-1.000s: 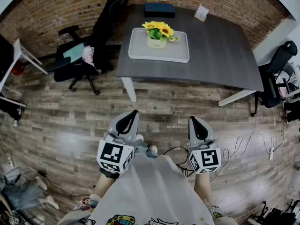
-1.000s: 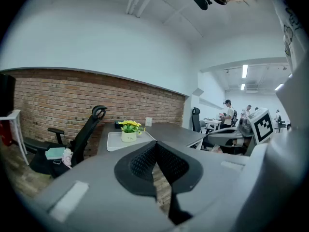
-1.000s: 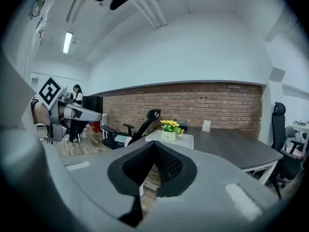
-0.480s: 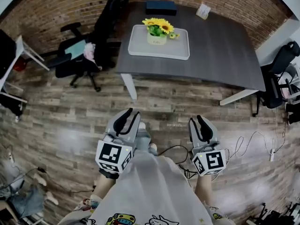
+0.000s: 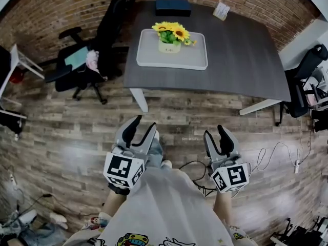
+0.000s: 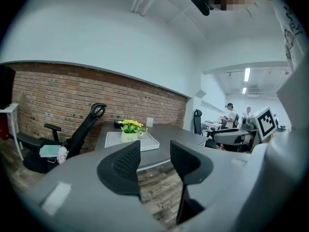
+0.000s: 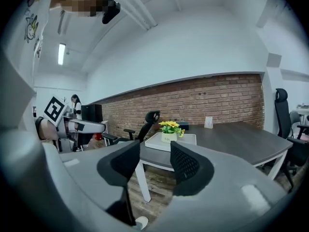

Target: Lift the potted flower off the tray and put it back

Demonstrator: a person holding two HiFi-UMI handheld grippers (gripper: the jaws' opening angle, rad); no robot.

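Observation:
The potted flower, yellow blooms in a pale pot, stands on the white tray on the dark grey table, far ahead of both grippers. My left gripper and right gripper hover over the wooden floor in front of the table, well short of its edge. Both have just been opening and stand open with nothing between their fingers. From the left gripper, the flower and tray appear small above the jaws. The right gripper likewise faces the flower and tray.
A black office chair stands at the table's left end, with a second chair beside it. A dark box and a small white card lie at the table's far edge. More chairs and floor cables are on the right.
Both grippers went from shut to open. They drew back a little toward me, away from the table.

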